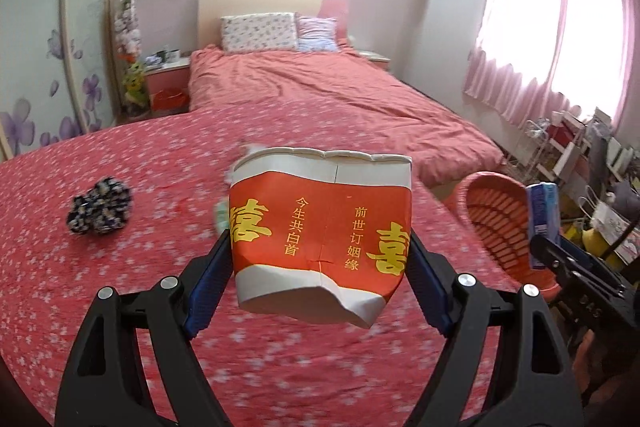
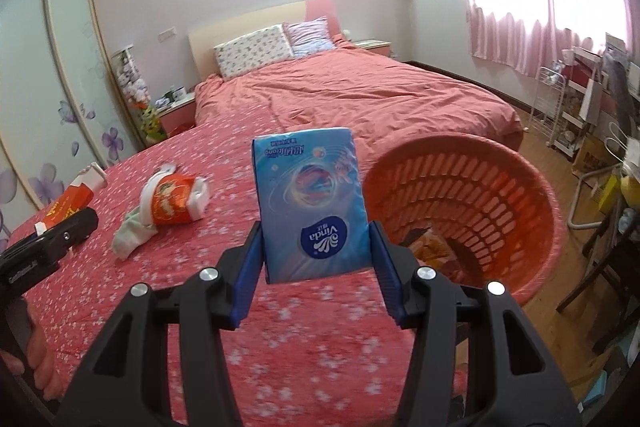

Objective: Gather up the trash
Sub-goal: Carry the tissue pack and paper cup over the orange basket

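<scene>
My left gripper (image 1: 320, 259) is shut on a crushed red and white paper cup (image 1: 320, 227) with yellow characters, held above the red flowered bedspread (image 1: 120, 287). My right gripper (image 2: 318, 251) is shut on a blue Vinda tissue pack (image 2: 312, 203), held just left of the orange plastic basket (image 2: 532, 211), which has some wrappers inside. The pack (image 1: 542, 215) and basket (image 1: 496, 219) also show in the left wrist view at the right. On the bedspread (image 2: 280, 339) lie a second crushed red cup (image 2: 172, 205) and a pale crumpled cloth (image 2: 130, 231).
A dark patterned scrunched item (image 1: 100, 207) lies on the bedspread at the left. A bed with a pink quilt (image 1: 320, 87) stands behind. A nightstand (image 1: 166, 79) is at the back left. Cluttered shelves (image 2: 592, 107) line the window wall at the right.
</scene>
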Tool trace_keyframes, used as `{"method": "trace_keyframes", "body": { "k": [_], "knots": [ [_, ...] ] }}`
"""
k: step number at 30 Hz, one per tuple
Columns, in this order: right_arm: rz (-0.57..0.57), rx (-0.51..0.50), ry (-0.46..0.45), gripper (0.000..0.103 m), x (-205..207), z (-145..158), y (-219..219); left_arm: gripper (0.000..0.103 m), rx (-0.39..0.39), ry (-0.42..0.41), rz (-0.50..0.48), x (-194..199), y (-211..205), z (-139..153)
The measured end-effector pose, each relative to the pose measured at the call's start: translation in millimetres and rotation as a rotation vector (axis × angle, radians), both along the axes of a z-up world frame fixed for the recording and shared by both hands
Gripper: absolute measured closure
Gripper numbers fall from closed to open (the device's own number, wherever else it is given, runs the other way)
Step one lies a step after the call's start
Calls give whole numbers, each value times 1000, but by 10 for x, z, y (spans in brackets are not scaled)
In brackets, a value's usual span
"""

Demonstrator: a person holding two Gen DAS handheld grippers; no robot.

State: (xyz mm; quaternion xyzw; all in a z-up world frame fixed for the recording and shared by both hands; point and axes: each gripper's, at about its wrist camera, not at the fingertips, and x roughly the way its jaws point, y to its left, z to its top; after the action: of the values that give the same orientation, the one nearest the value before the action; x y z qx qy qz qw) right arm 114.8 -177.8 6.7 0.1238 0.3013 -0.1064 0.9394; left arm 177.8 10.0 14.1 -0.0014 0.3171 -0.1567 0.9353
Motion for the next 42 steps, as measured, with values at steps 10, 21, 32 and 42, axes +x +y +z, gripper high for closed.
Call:
{"method": "trace_keyframes", "body": {
  "k": [10,21,32,42],
  "knots": [
    [-101,7,-9,52,-170,-25,-517,23,-41,-15,-104,-85,-598,0],
    [-182,30,-13,52,-246,-171,-1017,23,-57,5,-201,-107,-1210,-123],
    [-225,79,-15,52,-188,-346,-1359,23,-35,40,-251,-15,-1686,-279],
    [-239,107,-18,52,-155,-452,-1514,23,-1,60,-298,23,-2020,-395]
  ]
}}
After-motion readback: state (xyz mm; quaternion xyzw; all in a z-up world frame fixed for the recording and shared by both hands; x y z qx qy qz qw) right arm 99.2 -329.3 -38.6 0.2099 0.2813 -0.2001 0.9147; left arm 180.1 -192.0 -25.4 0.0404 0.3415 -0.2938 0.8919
